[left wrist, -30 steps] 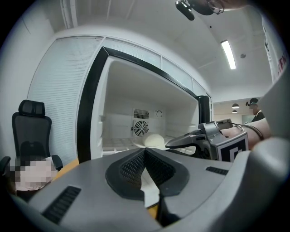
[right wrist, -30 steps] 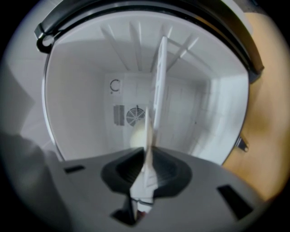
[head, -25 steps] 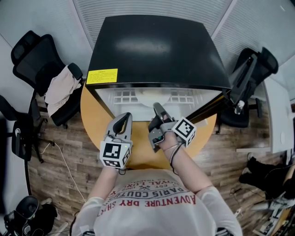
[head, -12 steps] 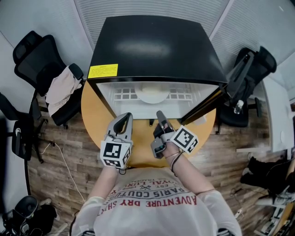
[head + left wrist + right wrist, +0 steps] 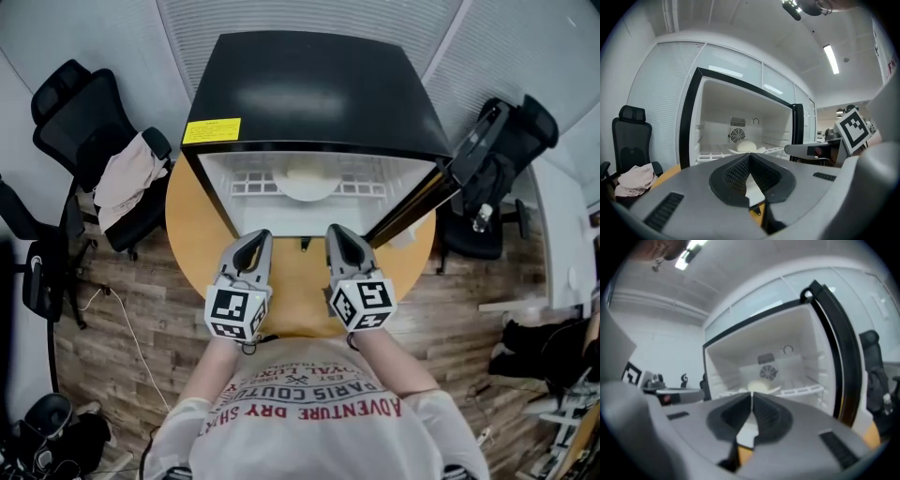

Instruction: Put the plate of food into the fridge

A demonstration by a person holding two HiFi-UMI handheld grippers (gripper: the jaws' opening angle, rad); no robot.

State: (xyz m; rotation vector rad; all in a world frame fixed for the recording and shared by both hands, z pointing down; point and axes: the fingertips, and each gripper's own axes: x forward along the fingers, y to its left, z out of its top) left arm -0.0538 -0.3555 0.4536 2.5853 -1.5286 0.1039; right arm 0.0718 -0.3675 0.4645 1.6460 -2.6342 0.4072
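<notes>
Inside the fridge (image 5: 314, 94), on the wire shelf (image 5: 248, 187), the plate of food (image 5: 307, 184) sits near the middle and towards the far wall, clear of the opening's edge. Both gripper views show it there, with a pale mound on top.

The left gripper (image 5: 255, 239) and the right gripper (image 5: 339, 234) hover side by side over the orange surface (image 5: 192, 234), just near of the opening. Each has its jaws clenched on nothing and points almost level into the fridge.

We judge the placing done and the step in hand to be shutting the door (image 5: 422, 197), which stands open on the right.

- To do that well, we would carry the right gripper round to the door's outer face and leave its jaws pressed together. A blunt closed tip pushes better than an open pair.
- We would press close to the free edge rather than the hinge, so a light, even push is enough.
- We would draw the left gripper back towards us first, so that nothing is caught in the gap.
- A small dark object (image 5: 303, 246) lies on the surface just before the fridge. We cannot tell what it is, and we should check that the door will pass it.
- A slow finish keeps the plate from sliding on the wires.
</notes>
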